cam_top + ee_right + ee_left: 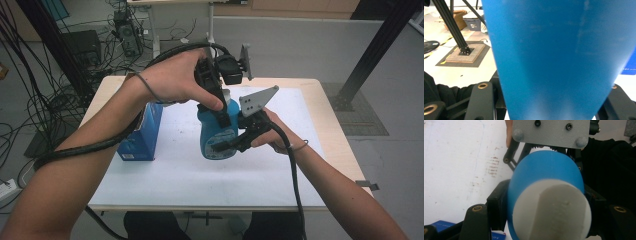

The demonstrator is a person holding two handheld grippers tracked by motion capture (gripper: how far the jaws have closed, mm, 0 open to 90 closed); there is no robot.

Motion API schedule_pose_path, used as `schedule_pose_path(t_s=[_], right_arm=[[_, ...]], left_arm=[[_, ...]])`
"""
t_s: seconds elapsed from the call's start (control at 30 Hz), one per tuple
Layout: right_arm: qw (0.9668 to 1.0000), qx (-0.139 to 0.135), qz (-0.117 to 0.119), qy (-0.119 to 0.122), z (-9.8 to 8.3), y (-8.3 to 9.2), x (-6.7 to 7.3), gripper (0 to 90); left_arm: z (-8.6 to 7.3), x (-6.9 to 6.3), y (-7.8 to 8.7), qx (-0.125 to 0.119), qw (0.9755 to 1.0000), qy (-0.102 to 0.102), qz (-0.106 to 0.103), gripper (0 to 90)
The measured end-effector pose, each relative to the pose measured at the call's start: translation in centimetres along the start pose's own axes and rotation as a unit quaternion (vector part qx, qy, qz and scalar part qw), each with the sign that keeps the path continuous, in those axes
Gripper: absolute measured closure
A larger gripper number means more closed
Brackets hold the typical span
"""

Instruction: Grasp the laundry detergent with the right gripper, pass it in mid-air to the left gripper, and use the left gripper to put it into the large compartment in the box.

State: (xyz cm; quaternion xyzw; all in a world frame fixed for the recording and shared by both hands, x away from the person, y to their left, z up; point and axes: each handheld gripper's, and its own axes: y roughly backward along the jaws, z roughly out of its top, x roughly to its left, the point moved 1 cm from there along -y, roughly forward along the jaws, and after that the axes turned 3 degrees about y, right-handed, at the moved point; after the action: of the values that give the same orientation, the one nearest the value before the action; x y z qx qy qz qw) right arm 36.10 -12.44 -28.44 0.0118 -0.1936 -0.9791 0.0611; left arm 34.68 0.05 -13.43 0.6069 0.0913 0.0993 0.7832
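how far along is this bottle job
Done: both grippers have hold of the blue bottle, which stands on the table. In hand: the left gripper clamps its top by the white cap, the right gripper its body. Left: the cap is still on; the blue box stands untouched alongside.

Bottle (pixel 216 137) upright at mid-worktop (pixel 320 125), carton (pixel 142 132) just to its left; left tool (pixel 223 107) on its top, right tool (pixel 227 145) at its side.
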Motion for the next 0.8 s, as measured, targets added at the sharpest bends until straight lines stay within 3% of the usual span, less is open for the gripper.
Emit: schedule_pose_path(t_s=[0.8], right_arm=[[1.0, -0.007, -0.002, 0.001, -0.02, 0.2, -0.07, 42.4]], left_arm=[[0.48, -0.16, 0.11, 0.006, 0.9999, -0.003, 0.008, 37.0]])
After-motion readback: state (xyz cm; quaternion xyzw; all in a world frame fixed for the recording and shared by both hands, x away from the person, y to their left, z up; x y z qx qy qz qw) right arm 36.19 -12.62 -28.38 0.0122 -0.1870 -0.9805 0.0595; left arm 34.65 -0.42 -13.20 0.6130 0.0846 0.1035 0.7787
